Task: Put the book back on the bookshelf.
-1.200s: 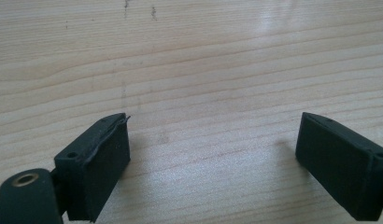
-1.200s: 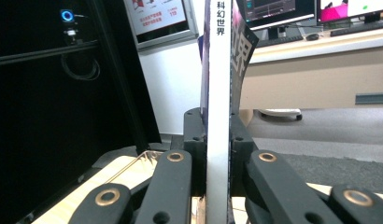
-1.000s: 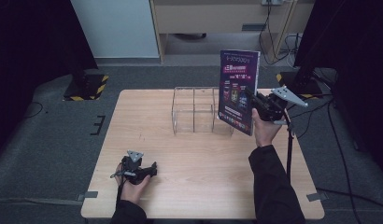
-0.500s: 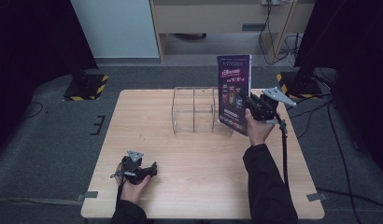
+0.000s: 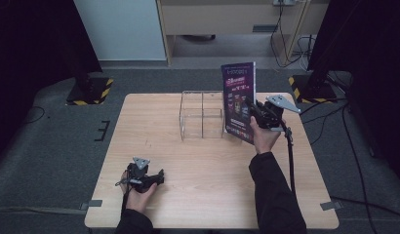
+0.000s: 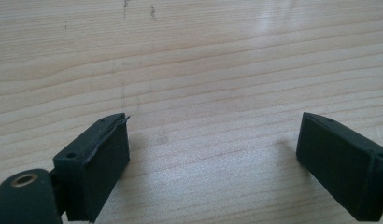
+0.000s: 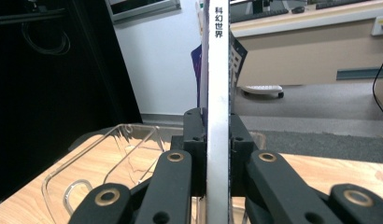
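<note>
1. Right tongs (image 5: 252,109) pinch the tall purple magazine (image 5: 238,100) upright by its spine, just beside the clear plastic divided rack (image 5: 202,117)
2. Left tongs (image 5: 158,176) rest wide apart on the wooden desk (image 5: 198,165), holding nothing
3. Judged risk: the thin magazine may swing, catching the rack's wall

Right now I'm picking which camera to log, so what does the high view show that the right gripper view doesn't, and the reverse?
High view: the purple magazine's printed cover, the left claw open on the light wooden table, a hand holding the right claw.
Right gripper view: the magazine's white spine with black characters, pinched between black jaws.
Both: the upright magazine beside the clear plastic divided bin.
</note>
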Demonstrator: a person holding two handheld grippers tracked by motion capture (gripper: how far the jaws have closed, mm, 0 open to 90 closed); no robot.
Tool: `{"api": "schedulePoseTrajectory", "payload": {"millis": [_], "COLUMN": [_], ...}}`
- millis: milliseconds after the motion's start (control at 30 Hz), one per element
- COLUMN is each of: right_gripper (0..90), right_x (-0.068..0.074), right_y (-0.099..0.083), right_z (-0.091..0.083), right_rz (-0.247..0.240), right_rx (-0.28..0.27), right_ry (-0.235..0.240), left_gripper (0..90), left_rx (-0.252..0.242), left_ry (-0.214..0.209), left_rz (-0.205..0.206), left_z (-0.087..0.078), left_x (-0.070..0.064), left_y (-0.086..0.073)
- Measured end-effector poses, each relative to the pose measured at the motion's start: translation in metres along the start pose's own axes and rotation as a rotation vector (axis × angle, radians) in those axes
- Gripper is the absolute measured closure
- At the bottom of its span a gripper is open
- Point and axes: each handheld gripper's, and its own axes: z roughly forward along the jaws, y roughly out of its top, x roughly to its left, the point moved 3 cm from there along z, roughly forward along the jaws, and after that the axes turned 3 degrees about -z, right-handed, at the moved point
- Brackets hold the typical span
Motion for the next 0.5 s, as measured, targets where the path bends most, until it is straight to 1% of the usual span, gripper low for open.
{"api": "schedulePoseTrajectory", "payload": {"millis": [133,333,400,500], "right_gripper": [82.8,82.8,82.7,82.7], "right_x": [0.001,-0.001,-0.001,0.0], "right_y": [-0.005,-0.014,-0.015,-0.015], "right_z": [0.001,0.002,0.001,0.0], "right_rz": [-0.019,-0.012,-0.01,-0.03], "right_rx": [0.014,0.029,0.025,0.027], "right_ry": [0.001,0.002,0.006,0.009], "left_gripper": [8.7,8.7,8.6,8.6], "left_rx": [0.0,0.0,0.0,0.0], "left_ry": [0.0,0.0,0.0,0.0], "left_rz": [0.0,-0.001,0.0,0.0], "left_z": [0.0,0.0,0.0,0.0], "left_x": [0.0,0.0,0.0,0.0], "left_y": [0.0,0.0,0.0,0.0]}}
